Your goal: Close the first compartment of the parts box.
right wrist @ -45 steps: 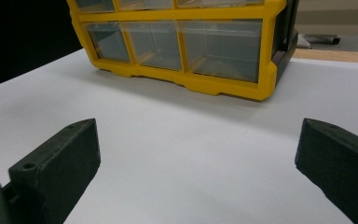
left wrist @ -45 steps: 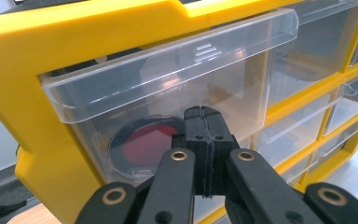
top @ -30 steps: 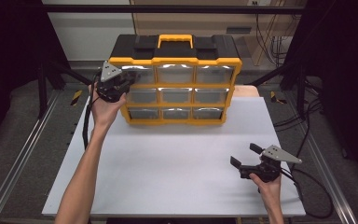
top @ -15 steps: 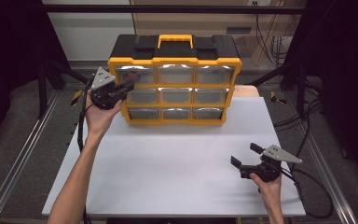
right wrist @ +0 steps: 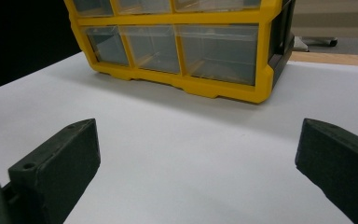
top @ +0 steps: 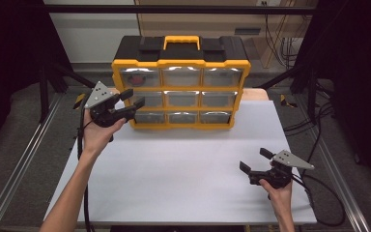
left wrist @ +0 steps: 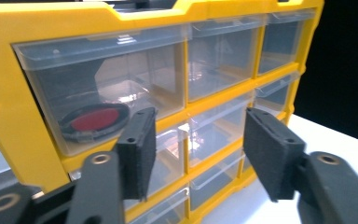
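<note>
Operator: White table surface (top: pixel 183 179), dark surroundings. State the position of the work item.

Technician: Yellow drawer organizer (top: pixel 181 82) stands at the far edge of the table, all nine clear drawers seated flush. Its upper-left drawer (left wrist: pixel 107 84) contains a red-centred disc (left wrist: pixel 94 122).

Operator: Status left of the organizer?

Technician: Left gripper (top: pixel 131 102) is at the organizer's left front corner, level with the middle row. Compared with a second ago, it has withdrawn from the drawer fronts, and its jaws have just been opening. They now stand parted with nothing between the pads (left wrist: pixel 139 149). Judgement: the drawer contact is finished and released.

Operator: And right of it?

Technician: Right gripper (top: pixel 255 162) rests well in front of the organizer's right end, jaws spread wide, grasping nothing, position unchanged.
</note>
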The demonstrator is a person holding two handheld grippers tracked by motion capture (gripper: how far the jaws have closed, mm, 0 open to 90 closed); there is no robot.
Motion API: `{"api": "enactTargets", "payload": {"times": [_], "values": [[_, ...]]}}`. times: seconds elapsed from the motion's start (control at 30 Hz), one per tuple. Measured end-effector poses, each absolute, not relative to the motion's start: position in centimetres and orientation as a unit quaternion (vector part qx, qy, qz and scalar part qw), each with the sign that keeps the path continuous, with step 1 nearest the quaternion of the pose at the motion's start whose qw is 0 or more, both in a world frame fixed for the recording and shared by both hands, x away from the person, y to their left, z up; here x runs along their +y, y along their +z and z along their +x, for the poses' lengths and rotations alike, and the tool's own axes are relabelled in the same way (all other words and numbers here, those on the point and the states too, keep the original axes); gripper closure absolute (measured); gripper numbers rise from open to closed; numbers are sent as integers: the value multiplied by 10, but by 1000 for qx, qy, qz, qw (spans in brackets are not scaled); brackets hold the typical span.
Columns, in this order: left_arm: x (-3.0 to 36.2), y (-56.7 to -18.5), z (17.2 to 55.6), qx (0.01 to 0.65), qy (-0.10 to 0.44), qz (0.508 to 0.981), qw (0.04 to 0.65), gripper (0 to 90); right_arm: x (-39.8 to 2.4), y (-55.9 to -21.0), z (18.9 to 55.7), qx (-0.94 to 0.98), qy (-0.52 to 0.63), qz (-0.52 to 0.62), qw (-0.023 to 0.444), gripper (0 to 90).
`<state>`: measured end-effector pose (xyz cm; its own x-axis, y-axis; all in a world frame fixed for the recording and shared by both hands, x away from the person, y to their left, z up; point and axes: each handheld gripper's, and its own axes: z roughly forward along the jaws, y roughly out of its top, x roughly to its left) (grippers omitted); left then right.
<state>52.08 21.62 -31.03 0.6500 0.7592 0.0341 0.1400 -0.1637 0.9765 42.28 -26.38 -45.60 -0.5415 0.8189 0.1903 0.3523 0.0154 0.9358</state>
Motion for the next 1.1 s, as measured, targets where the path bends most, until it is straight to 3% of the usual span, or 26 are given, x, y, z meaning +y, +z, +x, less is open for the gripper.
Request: {"api": "enactTargets", "payload": {"times": [0.3,0.53,0.67,1.1], "values": [[224,-330,499,315,269,704,576,184,-264,-455,422,678,556,431,211,7],[230,-352,481,319,264,710,570,68,-265,-455,423,678,556,431,212,6],[234,-368,471,320,256,711,572,30,-264,-456,423,679,555,431,212,6],[254,-421,450,341,230,705,578,19,-264,-456,423,679,556,431,210,6]]}}
